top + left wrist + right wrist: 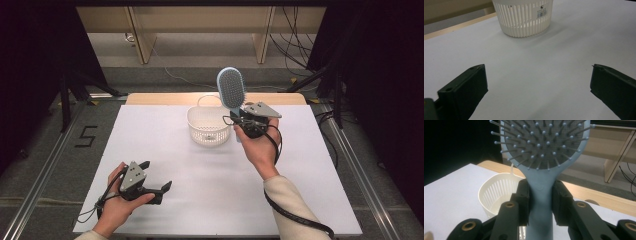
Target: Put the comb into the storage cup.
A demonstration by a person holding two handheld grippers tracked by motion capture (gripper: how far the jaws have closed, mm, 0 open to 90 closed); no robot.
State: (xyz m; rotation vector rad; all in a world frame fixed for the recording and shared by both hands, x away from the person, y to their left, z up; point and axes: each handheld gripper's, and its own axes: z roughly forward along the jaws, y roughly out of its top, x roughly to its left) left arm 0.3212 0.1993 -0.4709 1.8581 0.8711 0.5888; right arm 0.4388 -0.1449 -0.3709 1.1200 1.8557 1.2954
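- Right gripper point(239, 120): jaws clamped on handle of pale blue plastic paddle hairbrush point(230, 88), held upright w/ bristles facing camera, above far edge of white table point(210, 190).
- White slotted plastic basket point(208, 129) just left of it.
- Left gripper point(156, 184): jaws wide apart, nothing btwn them, low over table's near left.

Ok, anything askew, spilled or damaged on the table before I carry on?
Nothing stands out. The hairbrush is clamped by its handle in the right gripper, head up, beside the upright white basket. The left gripper rests open on the table.
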